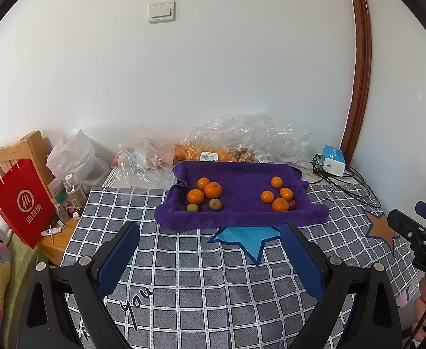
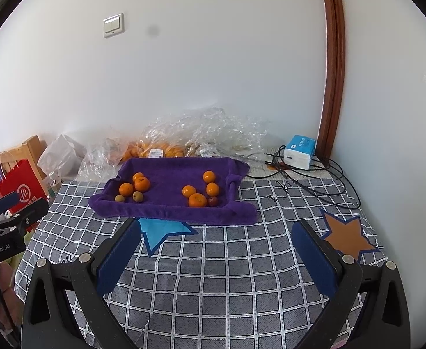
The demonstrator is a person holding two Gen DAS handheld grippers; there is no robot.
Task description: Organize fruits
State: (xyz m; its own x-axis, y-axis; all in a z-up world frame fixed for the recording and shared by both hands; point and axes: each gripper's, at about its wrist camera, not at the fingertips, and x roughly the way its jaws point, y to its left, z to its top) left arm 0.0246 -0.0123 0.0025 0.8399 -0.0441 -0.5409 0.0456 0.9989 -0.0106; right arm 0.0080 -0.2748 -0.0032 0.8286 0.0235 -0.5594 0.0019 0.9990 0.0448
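Note:
A purple towel (image 1: 239, 212) (image 2: 169, 212) with rolled edges lies on the checked tablecloth. On its left sit three oranges (image 1: 213, 190) (image 2: 142, 184) and two small greenish-brown fruits (image 1: 215, 204) (image 2: 137, 195). On its right sit several oranges (image 1: 280, 204) (image 2: 197, 200) and one small dark red fruit (image 1: 292, 204) (image 2: 212, 201). My left gripper (image 1: 210, 232) is open and empty, in front of the towel. My right gripper (image 2: 217, 231) is open and empty, also in front of it.
Clear plastic bags with more oranges (image 1: 210, 151) (image 2: 154, 149) lie behind the towel by the wall. A white and blue box (image 1: 333, 160) (image 2: 299, 151) with black cables is at the back right. A red paper bag (image 1: 22, 203) and bottles (image 1: 74, 192) stand left.

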